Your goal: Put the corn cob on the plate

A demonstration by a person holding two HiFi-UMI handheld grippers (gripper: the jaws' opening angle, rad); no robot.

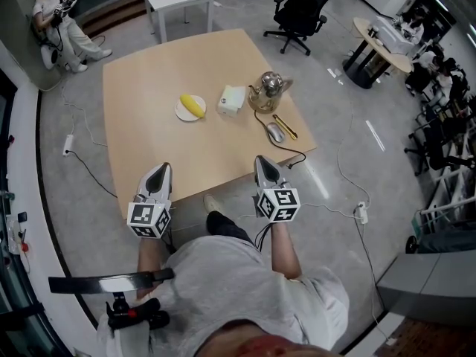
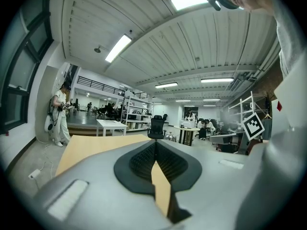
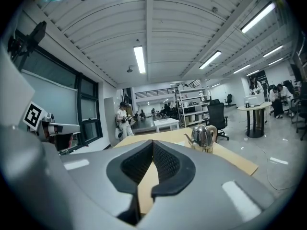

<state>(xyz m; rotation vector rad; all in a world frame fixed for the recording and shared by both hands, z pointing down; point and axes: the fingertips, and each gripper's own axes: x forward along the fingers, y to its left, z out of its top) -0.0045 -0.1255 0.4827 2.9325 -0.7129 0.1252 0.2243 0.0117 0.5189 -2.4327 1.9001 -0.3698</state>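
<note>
**Q:** What lies in the foreground, and what are your tools doing?

**A:** Your grey shirt [image 1: 245, 288] fills the lower edge. Just beyond it, the left gripper [image 1: 162, 169] and the right gripper [image 1: 262, 162] sit side by side at the near edge of the wooden table [image 1: 149, 73]. Both are pressed together with nothing between the pads, and each gripper view confirms this.

**Q:** Where does the task stand?

**A:** The corn cob [image 1: 193, 105] lies on the white plate [image 1: 181, 115] at mid-table, well apart from both of your grippers. Judged from this layout, the placement is complete and nothing remains but to stay clear.

**Q:** What can you not verify?

**A:** 3 limits apply.
- The cob is small in the head view, so no kernels show, and you cannot tell whether it rests wholly inside the rim.
- Neither gripper view shows the plate. The right one shows only the metal teapot [image 3: 201, 137].
- Your lap and the floor below it are hidden by your shirt.
</note>
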